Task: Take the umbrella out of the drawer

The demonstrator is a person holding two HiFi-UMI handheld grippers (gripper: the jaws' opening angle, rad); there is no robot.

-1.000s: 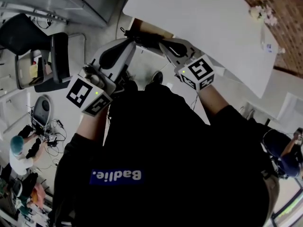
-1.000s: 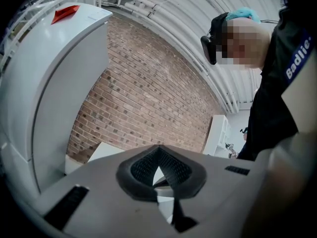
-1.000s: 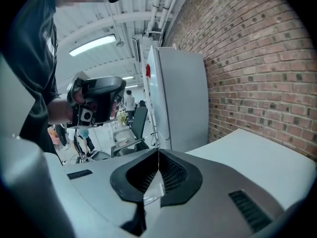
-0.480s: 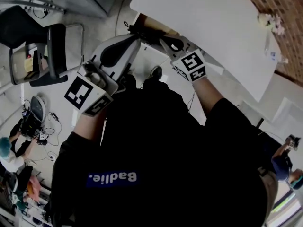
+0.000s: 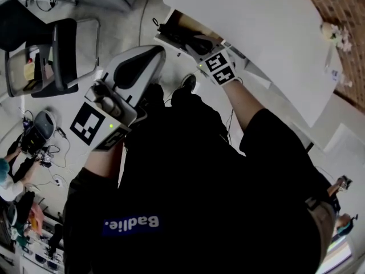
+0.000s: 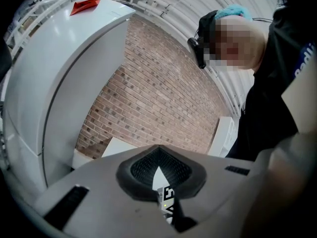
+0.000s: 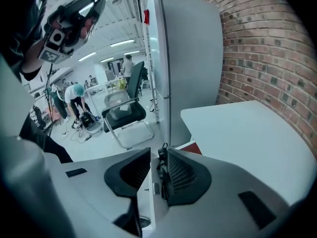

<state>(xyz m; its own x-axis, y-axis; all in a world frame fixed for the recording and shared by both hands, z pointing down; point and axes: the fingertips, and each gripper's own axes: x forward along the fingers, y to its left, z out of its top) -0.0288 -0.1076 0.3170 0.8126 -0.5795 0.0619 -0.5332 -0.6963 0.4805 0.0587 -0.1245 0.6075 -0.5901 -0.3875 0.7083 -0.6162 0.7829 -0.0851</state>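
A black folded umbrella (image 5: 175,35) lies in the open drawer (image 5: 186,20) under the white table (image 5: 256,33). My right gripper (image 5: 191,42) reaches down into that drawer. In the right gripper view its jaws (image 7: 157,155) have just been opening and stand a little apart. The umbrella (image 7: 161,175) shows dark between them, against the right pad, with a strip of white beside the left pad. My left gripper (image 5: 153,55) hangs in the air left of the drawer, shut on nothing; in its own view the pads (image 6: 158,148) meet at the tip.
A black chair (image 5: 57,56) stands on the floor at the left. A tall white cabinet (image 7: 188,48) rises next to the table (image 7: 247,128). A brick wall (image 7: 267,48) runs behind. People (image 7: 75,97) work far off. Small items (image 5: 332,33) sit on the table's far end.
My right gripper has dropped and moved forward from above the table edge into the drawer. My left gripper has sunk and drifted toward the lower left of the head view.
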